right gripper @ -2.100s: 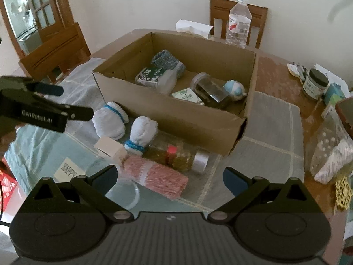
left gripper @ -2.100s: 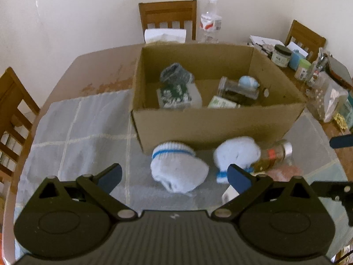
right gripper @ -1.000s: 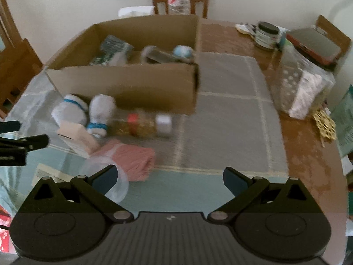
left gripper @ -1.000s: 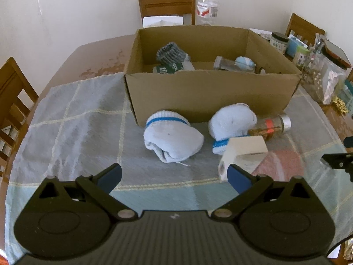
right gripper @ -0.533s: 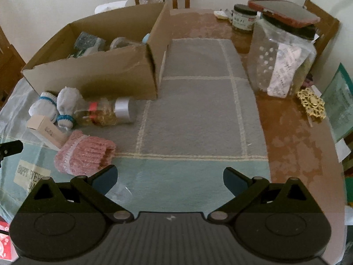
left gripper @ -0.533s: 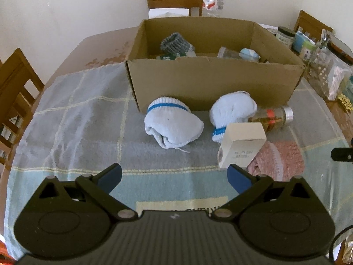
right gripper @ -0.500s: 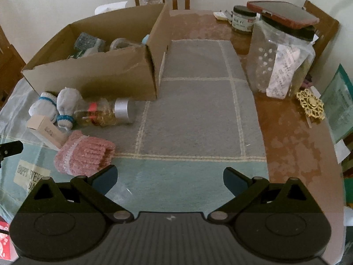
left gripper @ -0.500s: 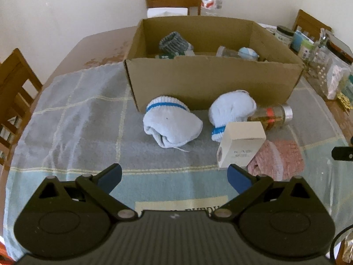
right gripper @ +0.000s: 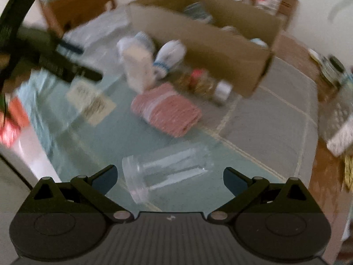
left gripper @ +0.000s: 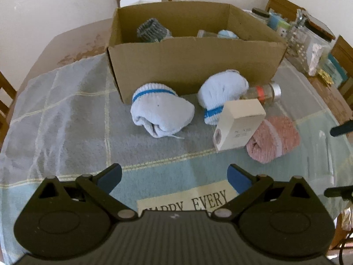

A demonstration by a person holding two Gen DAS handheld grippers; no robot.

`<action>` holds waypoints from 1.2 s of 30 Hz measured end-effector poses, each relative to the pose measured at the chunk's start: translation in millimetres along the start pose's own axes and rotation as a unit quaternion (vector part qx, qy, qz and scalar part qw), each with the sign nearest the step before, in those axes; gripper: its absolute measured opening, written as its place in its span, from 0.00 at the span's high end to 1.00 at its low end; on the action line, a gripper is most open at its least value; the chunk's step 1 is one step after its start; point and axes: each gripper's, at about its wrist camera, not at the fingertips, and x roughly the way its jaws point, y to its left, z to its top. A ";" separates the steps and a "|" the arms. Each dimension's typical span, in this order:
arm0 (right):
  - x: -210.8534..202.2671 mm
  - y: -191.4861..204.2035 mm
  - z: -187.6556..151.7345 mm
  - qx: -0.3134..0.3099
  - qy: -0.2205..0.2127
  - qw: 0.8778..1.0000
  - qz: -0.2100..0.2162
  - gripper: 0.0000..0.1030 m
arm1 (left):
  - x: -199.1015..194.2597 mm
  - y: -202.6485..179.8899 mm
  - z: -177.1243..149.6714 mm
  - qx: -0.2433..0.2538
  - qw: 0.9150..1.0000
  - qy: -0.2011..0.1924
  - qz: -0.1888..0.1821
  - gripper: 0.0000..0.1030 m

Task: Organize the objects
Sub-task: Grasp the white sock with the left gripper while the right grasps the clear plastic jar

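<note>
Clear plastic jar (right gripper: 167, 172) lies on its side between your spread right gripper (right gripper: 169, 177) fingers.
It looks light, stiff, slick: pinch mid-body. Left gripper (left gripper: 174, 176) gapes empty, socks (left gripper: 162, 113) ahead.

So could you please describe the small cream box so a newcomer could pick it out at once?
Start at the big cardboard box on the checked tablecloth; a cluster of loose items lies on the cloth before its front wall. Among them, the cream box lies tilted, between a white sock with a blue band and a pink knitted roll. It is the only hard, straight-edged item there.
</note>
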 end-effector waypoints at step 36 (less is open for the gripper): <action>38.9 -8.3 11.9 0.052 0.021 0.998 -0.037 0.00 | 80.8 18.1 54.0 0.060 0.998 -0.027 -0.016 0.06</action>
